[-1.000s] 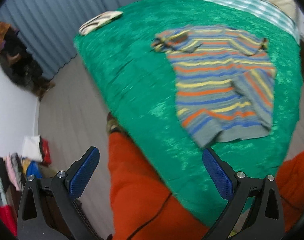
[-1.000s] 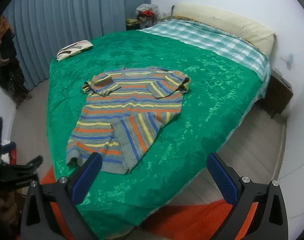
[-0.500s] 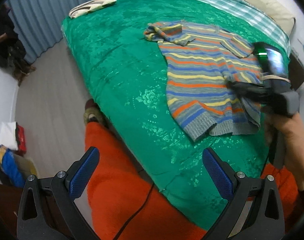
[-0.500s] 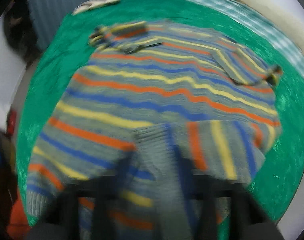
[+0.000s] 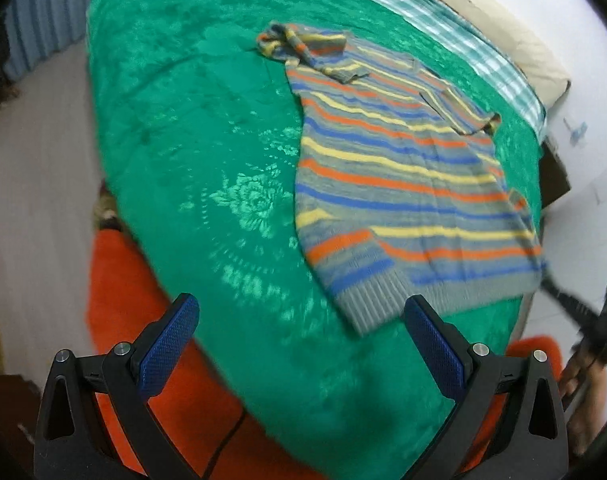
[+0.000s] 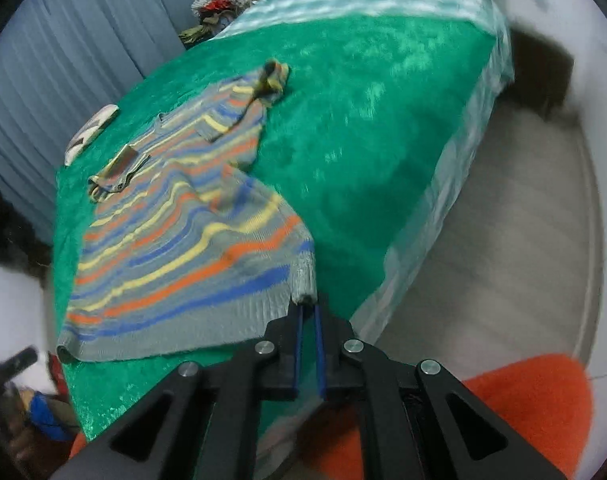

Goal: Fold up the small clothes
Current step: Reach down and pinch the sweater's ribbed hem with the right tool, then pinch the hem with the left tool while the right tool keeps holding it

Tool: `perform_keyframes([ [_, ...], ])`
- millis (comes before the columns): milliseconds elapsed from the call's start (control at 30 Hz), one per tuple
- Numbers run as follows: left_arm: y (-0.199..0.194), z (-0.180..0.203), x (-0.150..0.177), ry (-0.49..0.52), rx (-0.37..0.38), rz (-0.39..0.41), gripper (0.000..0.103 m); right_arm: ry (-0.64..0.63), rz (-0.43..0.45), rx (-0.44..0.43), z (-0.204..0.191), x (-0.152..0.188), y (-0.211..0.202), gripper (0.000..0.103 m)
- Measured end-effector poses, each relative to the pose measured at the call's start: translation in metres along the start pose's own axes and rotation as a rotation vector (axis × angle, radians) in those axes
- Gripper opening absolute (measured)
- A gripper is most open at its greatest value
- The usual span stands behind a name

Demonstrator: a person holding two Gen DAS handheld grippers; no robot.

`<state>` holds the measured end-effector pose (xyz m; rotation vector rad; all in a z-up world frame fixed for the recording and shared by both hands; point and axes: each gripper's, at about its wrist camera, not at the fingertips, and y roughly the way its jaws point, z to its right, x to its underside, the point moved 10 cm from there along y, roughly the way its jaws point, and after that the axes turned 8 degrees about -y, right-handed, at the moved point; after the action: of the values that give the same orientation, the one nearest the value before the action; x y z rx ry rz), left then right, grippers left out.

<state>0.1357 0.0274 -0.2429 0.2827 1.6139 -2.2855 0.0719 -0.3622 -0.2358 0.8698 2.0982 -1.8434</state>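
Right hand-held gripper [image 6: 307,312]: black frame, blue pads, jaws now pinched narrow on the near right hem corner of the striped knit sweater [image 6: 191,236] (grey w/ orange, yellow & blue bands). A second ago those jaws stood wide above the bed w/ nothing between them; half a sec ago they were dropping onto the fabric in a blur. The corner bunches up at the pad tips, so the cloth looks truly caught.

Left hand-held gripper [image 5: 299,344]: jaws wide, nothing between them, hovering over the near edge of the bed, just short of the sweater's near left hem corner. It has come lower & closer since a second ago.

Meaning for the task, as a guess: one hem corner is secured, the other is next, then the bottom can be lifted toward the collar for a fold. No fold of the body yet; a part that lay turned over the right side earlier now looks pulled flat.

Sweater lies flat on the green velvety bedspread [image 5: 191,152], collar far, hem near, both sleeves tucked in near the shoulders.

Room: checked teal sheet & cream pillow [image 5: 515,40] at the far end, a folded patterned cloth at the far left corner, blue-grey curtain [image 6: 75,40], pale floor, orange trousers of the person near.
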Motion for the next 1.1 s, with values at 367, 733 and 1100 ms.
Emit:
perform_keyframes([
  [367, 0.031, 0.012, 0.004, -0.065, 0.142, -0.048, 0.091, 0.288, 0.105, -0.277, 0.017, -0.004, -0.004, 0.063],
  [733, 0.036, 0.032, 0.008, -0.05, 0.22, -0.105, 0.006, 0.252, 0.006, -0.325, 0.013, -0.015, 0.024, 0.005],
  [1100, -0.021, 0.007, 0.001, 0.064, 0.136, -0.091, 0.004, 0.184, -0.052, -0.329, -0.019, -0.016, -0.025, 0.005],
])
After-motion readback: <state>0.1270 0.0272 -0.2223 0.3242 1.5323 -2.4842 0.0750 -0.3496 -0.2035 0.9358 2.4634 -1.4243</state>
